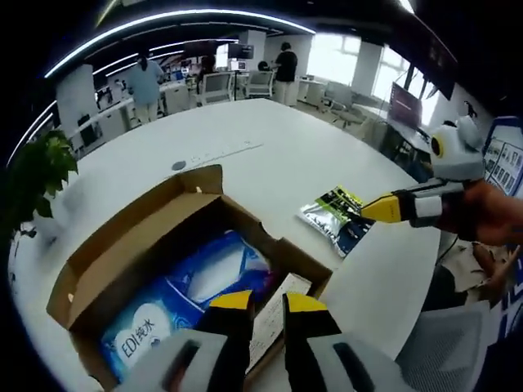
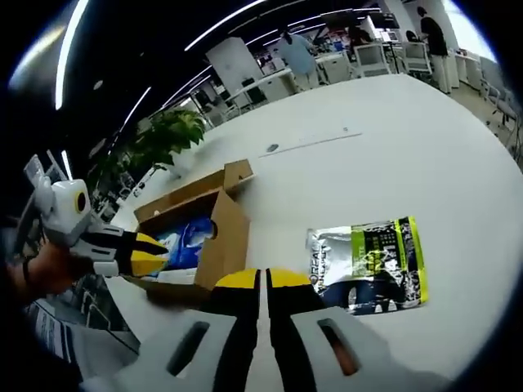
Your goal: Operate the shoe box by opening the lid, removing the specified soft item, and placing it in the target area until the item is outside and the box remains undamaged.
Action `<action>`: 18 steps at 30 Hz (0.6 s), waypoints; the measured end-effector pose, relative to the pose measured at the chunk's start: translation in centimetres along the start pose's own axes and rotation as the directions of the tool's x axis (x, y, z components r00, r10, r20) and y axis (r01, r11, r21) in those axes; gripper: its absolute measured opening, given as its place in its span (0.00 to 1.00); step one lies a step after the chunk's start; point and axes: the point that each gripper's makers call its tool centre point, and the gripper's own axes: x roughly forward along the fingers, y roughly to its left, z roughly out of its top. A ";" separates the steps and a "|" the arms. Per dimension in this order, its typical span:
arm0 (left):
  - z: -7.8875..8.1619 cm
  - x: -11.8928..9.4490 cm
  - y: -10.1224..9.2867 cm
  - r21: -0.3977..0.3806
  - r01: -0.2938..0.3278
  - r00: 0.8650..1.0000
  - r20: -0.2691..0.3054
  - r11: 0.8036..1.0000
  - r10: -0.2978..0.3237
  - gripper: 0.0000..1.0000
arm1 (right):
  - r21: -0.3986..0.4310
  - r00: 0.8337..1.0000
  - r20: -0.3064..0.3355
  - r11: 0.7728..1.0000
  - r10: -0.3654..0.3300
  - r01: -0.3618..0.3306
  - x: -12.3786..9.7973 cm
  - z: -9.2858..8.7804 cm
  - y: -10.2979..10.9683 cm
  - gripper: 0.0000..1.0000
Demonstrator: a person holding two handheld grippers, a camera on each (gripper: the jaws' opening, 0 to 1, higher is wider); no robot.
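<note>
An open brown shoe box [image 1: 131,237] lies on the white table, flaps up, with a blue-and-white soft wipes pack [image 1: 204,286] inside. My left gripper [image 1: 267,304] hovers over the box's near end, its yellow-tipped jaws a little apart with nothing between them. A silver and green pouch [image 1: 335,214] lies flat on the table to the right of the box. My right gripper [image 2: 263,282] is shut and empty just left of the pouch [image 2: 368,261]. The box [image 2: 214,233] stands to the left, the left gripper [image 2: 145,253] over it. The right gripper [image 1: 377,209] comes in beside the pouch.
The round white table [image 1: 270,139] stretches far behind the box, with a small grey disc [image 1: 178,165] set in it. A potted plant [image 1: 37,171] stands at the table's left edge. People, desks and chairs fill the office beyond.
</note>
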 end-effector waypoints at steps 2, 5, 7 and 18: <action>-0.6 -0.7 0.8 -0.019 -0.011 1.000 0.003 1.000 0.011 0.13 | -0.017 1.000 -0.009 1.000 0.014 -0.014 0.6 -0.1 1.1 0.02; -1.5 -1.5 2.1 -0.041 -0.028 1.000 0.008 0.999 0.028 0.13 | -0.033 0.999 -0.019 0.999 0.036 -0.036 1.5 -0.1 2.7 0.02; -2.0 -2.2 3.0 -0.064 -0.039 0.999 0.018 0.997 0.040 0.13 | -0.041 0.999 -0.024 0.998 0.046 -0.047 1.8 -0.1 3.5 0.02; -5.6 -5.9 7.7 -0.134 -0.112 0.992 0.040 0.985 0.118 0.13 | -0.135 0.990 -0.094 0.984 0.107 -0.120 3.6 -1.8 7.3 0.02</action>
